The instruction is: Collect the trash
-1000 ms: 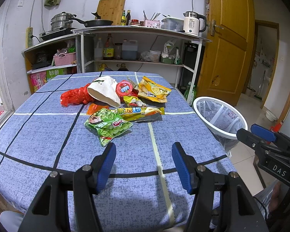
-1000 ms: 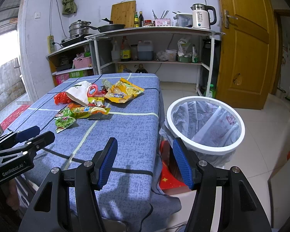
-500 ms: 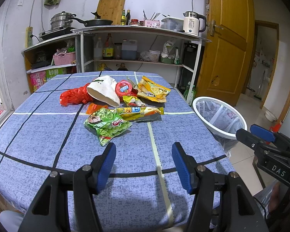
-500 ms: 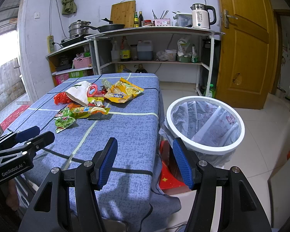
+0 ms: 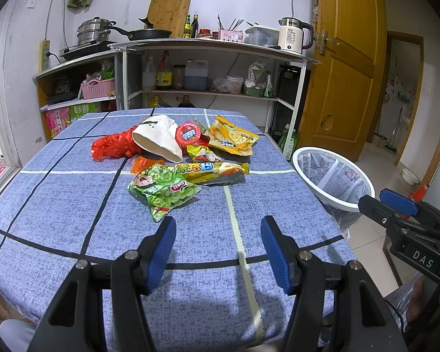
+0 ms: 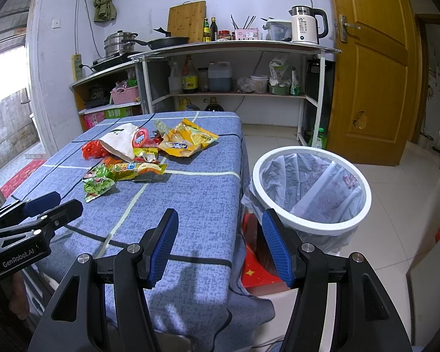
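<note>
Left wrist view: the left gripper fills the lower centre of the frame, its blue pads wide apart with nothing between them, hovering over the near part of the table.
Right wrist view: the right gripper sits at lower centre, jaws spread wide and holding nothing, over the table's right edge beside the trash bin.
Trash pile: a cluster at the centre of the left wrist frame, on the blue checked cloth, well apart from both grippers.
Nearest piece: a green snack bag, at the front of the pile.
Behind it: a long yellow wrapper lying crosswise, touching the green bag.
Middle of pile: a white paper bag on its side, with a red plastic bag at its left and a round red lid at its right.
Back right of pile: a yellow chip bag.
Bin: white-rimmed, lined with a pale plastic bag, standing on the floor just beside the table's right side; centre right in the right wrist frame.
Other gripper: the right one shows at the right edge of the left wrist frame, the left one at the left edge of the right wrist frame.
</note>
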Demonstrator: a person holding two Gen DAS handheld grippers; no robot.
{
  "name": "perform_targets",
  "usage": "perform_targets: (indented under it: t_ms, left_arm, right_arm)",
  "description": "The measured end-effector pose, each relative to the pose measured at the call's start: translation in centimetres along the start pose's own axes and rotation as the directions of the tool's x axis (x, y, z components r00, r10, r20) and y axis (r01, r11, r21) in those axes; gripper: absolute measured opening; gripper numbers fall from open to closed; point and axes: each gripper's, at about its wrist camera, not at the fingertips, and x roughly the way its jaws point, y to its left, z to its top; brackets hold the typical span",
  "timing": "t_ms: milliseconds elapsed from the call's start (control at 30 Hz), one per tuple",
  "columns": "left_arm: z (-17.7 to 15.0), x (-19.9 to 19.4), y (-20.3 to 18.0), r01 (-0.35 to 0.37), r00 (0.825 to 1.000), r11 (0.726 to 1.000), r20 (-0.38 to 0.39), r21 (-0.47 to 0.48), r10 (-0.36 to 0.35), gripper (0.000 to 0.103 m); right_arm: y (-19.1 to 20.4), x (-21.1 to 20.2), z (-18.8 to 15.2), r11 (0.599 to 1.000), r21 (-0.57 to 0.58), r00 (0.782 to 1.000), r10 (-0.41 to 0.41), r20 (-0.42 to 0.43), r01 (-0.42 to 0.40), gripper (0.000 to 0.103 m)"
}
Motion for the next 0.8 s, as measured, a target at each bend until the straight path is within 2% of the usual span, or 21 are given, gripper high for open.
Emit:
perform_targets:
  t_ms: [800]
  left_arm:
    - [-0.38,0.25,-0.1,0.003,1.0,1.0,-0.013,-0.008,-0.003,0.062]
  right_arm:
    - [-0.03,0.13,-0.07,1.0,0.0,1.0,-0.001,-0.004,0.001,0.06]
